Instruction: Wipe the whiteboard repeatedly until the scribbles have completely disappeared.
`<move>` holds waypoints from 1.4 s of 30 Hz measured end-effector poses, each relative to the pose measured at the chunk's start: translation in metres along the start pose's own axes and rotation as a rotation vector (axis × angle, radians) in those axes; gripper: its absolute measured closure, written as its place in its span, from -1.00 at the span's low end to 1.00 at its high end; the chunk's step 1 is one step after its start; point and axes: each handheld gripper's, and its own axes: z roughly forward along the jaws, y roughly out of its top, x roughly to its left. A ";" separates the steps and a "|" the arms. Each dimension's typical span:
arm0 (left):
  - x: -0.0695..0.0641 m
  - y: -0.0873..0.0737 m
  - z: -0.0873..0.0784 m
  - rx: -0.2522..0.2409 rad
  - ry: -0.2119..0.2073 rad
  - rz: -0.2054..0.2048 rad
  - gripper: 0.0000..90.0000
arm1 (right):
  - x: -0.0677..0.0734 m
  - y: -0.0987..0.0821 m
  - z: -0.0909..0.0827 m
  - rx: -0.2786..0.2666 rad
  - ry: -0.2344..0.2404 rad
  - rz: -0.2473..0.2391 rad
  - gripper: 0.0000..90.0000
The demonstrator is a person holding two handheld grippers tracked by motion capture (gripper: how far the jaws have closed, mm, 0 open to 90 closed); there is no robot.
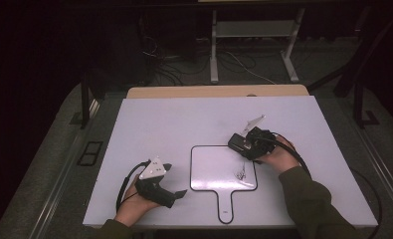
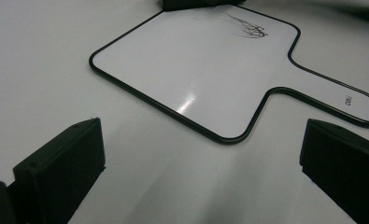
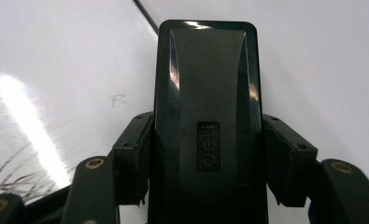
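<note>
Clamped between the 2 black jaws of the right tool [image 3: 205,186], a black whiteboard eraser [image 3: 205,102] runs straight out ahead along the tool's own line, its long axis matching the direction the jaws point; the pads press on both of its long sides. From the high view this right tool [image 1: 246,145] sits at the upper right corner of the small handled whiteboard [image 1: 211,167], which lies flat on the tabletop [image 1: 159,124] with its handle toward the person.

What the wiping move seems to turn on is the scribble [image 1: 241,174]: dark marker strokes low on the board's right side, back toward the person from the eraser's front end and a little to the side, near but not under it. In the right gripper view the strokes [image 3: 14,179] show beside the jaw at the lower left, behind the eraser's tip. So the eraser would likely need to draw back along its long axis, or sweep sideways, to cover them.

The left tool [image 1: 176,180] rests off the board's left edge with its jaws spread wide and nothing between them, the board's near corner [image 2: 229,137] ahead of it. The right hand [image 1: 278,159] is clearly the nearer to the scribble [image 2: 247,29], which lies at the far side from the left tool.
</note>
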 end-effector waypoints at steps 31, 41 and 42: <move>-0.001 0.000 0.001 0.004 -0.002 0.003 -1.00 | -0.006 -0.004 -0.002 0.028 -0.062 0.029 -0.14; -0.001 0.000 0.001 0.004 -0.001 0.005 -1.00 | -0.006 0.003 0.001 0.033 -0.048 0.023 -0.14; -0.001 0.000 0.001 0.004 -0.002 0.004 -1.00 | -0.008 0.004 0.002 0.033 -0.050 0.020 -0.14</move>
